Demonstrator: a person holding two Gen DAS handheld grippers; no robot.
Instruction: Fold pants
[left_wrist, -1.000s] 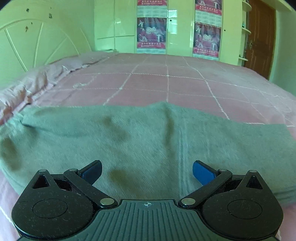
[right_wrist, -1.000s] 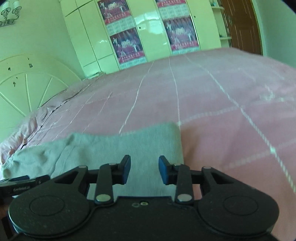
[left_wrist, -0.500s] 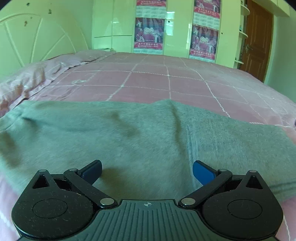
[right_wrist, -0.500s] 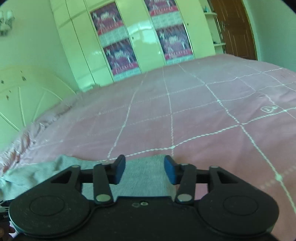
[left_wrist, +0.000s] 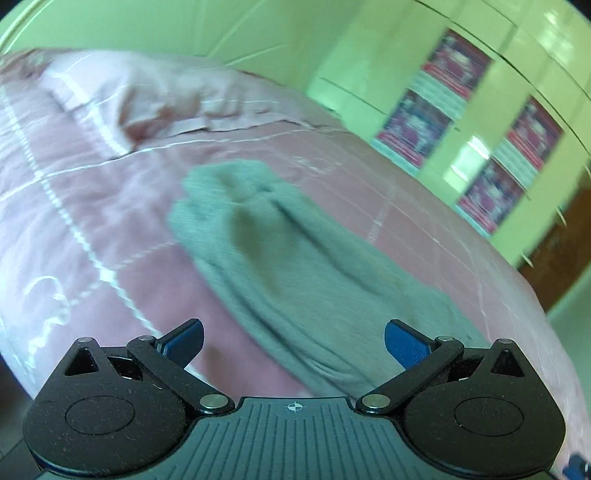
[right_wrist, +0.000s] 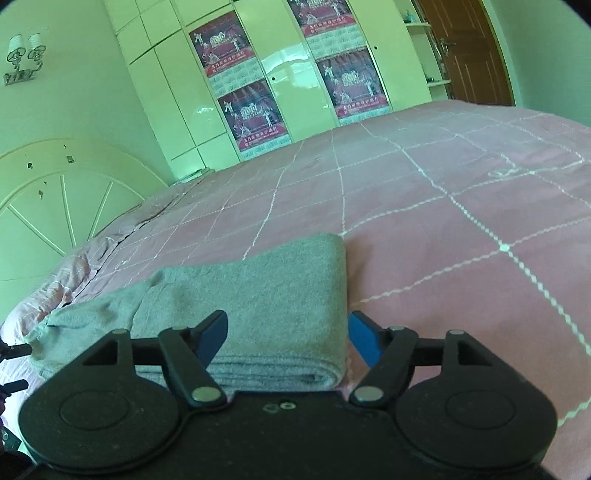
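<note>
Grey knitted cotton pants (right_wrist: 258, 306) lie folded lengthwise on the pink quilted bedspread with white grid stitching (right_wrist: 461, 206), close to its near edge, presumably so both tools can reach the cloth without stretching across the bed. At one end the layers are stacked neatly, with a rounded fold facing outward; the other end trails off looser and rumpled.

Over that neat end hangs the right gripper (right_wrist: 286, 341), its blue-padded jaws opening and straddling the stack, one pad on top of the fabric, the other just off its edge; nothing is pinched.

At the far, rumpled end the left gripper (left_wrist: 293, 341) hovers tilted, jaws spread wide above the cloth, gripping nothing.
</note>
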